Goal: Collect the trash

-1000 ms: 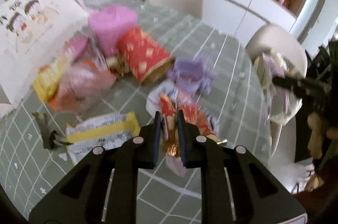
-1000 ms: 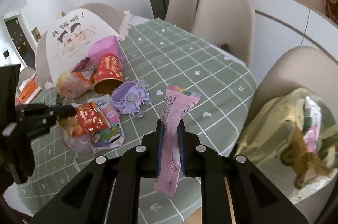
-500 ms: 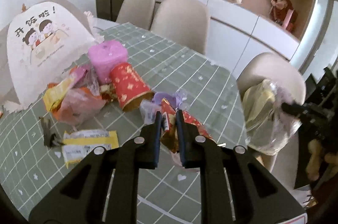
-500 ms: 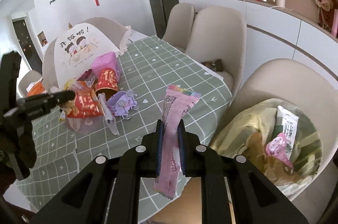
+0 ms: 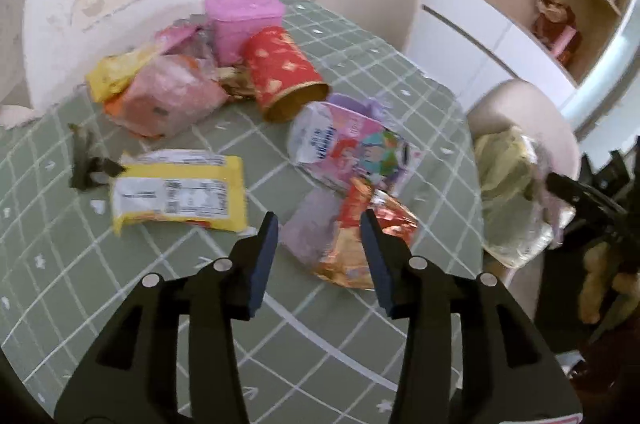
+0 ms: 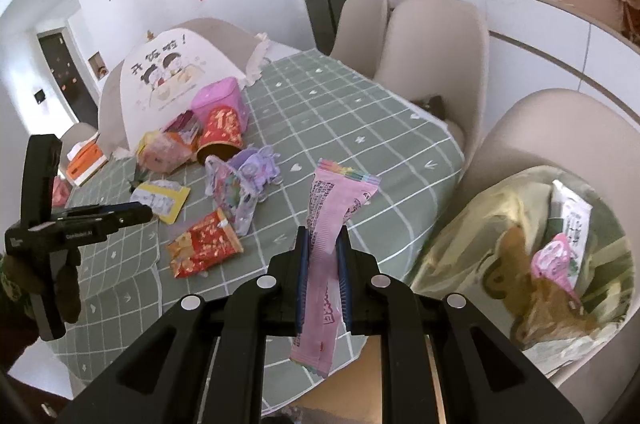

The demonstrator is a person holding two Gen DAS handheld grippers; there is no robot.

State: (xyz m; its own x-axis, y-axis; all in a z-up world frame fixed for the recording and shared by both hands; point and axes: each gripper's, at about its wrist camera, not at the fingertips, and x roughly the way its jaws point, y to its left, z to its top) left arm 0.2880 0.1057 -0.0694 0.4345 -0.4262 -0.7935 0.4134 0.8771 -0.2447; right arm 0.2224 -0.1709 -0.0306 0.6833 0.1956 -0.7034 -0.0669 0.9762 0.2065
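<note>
Right wrist view: the right gripper (image 6: pixel 323 256) is clamped on a long pink plastic snack wrapper (image 6: pixel 334 224), whose long axis runs up and away between the pads, its lower end dangling below them. The coming move, as I judge it, turns on the translucent yellowish trash bag (image 6: pixel 516 240) resting in the beige chair seat just off the table's right edge: it lies to the right of this gripper and near it, mouth up, so the wrapper needs carrying sideways over it. The right hand is plainly the nearer one. The left gripper (image 5: pixel 318 228) hangs over the near edge of the green checked tablecloth (image 5: pixel 400 72), its jaws having just been opening, now partly apart and gripping nothing; the crumpled red-and-gold foil wrapper (image 5: pixel 360 240) lies on the cloth beneath them.
</note>
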